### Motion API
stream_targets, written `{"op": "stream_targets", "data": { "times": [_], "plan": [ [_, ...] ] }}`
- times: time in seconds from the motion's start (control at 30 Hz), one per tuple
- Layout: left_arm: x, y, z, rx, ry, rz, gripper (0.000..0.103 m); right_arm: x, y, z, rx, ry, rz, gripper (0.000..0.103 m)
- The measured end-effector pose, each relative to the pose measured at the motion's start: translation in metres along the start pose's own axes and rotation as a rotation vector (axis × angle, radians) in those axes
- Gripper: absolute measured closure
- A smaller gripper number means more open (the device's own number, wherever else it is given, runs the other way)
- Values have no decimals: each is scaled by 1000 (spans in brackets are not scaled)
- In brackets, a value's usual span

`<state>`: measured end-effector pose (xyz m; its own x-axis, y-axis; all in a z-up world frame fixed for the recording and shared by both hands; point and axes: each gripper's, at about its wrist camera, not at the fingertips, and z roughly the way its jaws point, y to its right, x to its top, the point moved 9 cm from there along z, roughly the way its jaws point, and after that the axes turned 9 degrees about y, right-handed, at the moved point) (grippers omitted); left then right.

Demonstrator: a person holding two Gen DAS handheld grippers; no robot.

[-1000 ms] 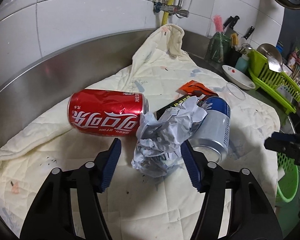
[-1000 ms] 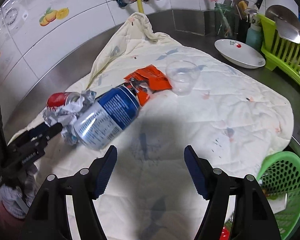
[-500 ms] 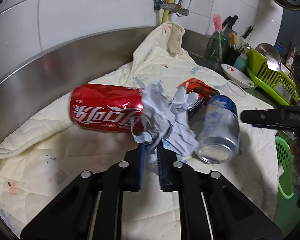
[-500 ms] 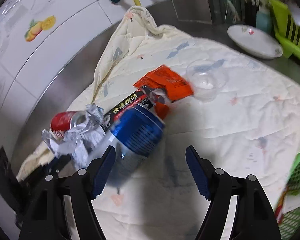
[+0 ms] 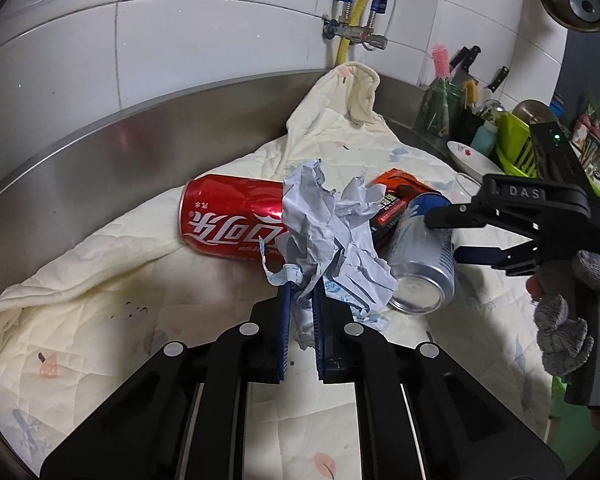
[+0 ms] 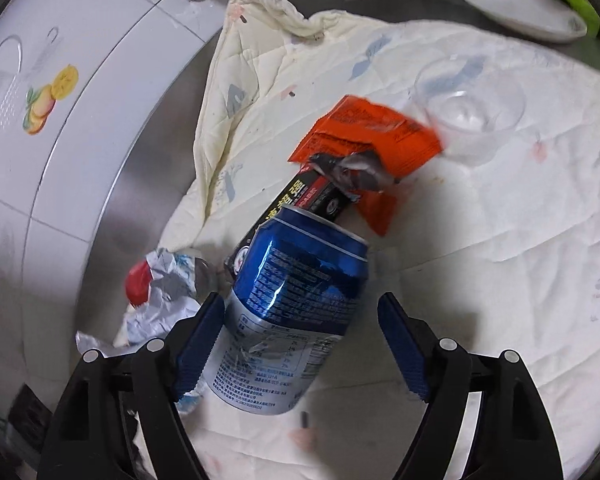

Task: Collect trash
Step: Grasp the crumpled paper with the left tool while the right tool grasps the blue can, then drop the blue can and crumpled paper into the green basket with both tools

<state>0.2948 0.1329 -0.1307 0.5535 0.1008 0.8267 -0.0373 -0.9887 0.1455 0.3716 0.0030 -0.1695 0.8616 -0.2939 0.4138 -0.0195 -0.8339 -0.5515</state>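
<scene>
My left gripper point(image 5: 301, 292) is shut on a crumpled ball of white-blue paper point(image 5: 332, 240), held just above the quilted cloth point(image 5: 100, 320). Behind it lies a red cola can point(image 5: 228, 220) on its side. My right gripper point(image 6: 302, 312) is open, its fingers either side of a blue and silver can point(image 6: 296, 300) lying on the cloth; the left finger touches the can. That can point(image 5: 424, 264) and the right gripper point(image 5: 456, 236) show in the left wrist view too. A black box point(image 6: 300, 200), an orange wrapper point(image 6: 364, 132) and a clear plastic cup point(image 6: 468, 112) lie beyond.
A steel backsplash point(image 5: 100, 136) and tiled wall run behind the cloth. A white dish point(image 6: 524, 20), a green dish rack point(image 5: 516, 148) and a knife jar point(image 5: 440, 112) stand at the far right. A green basket edge point(image 5: 560, 392) shows at the lower right.
My left gripper closed on the crumpled paper and lifted it slightly. My right gripper moved in toward the blue can, which now lies between its open fingers.
</scene>
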Motion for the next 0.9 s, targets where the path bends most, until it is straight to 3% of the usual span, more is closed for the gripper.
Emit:
{"op": "stream_targets", "data": {
  "times": [0.2,0.47,0.73,0.9],
  "plan": [
    [-2,-3,-2,9,0,-3,94,-4,0,15,62,-28,97,27],
    [0,-2,-4,5,7,0,94,-3,-6,13,89,-16,70,30],
    [-1,13,-24,-12,27,17,94,-13,-7,-27,99,32,-24,31],
    [-1,35,-39,-48,43,33,94,-24,7,-75,90,86,-94,31]
  ]
}}
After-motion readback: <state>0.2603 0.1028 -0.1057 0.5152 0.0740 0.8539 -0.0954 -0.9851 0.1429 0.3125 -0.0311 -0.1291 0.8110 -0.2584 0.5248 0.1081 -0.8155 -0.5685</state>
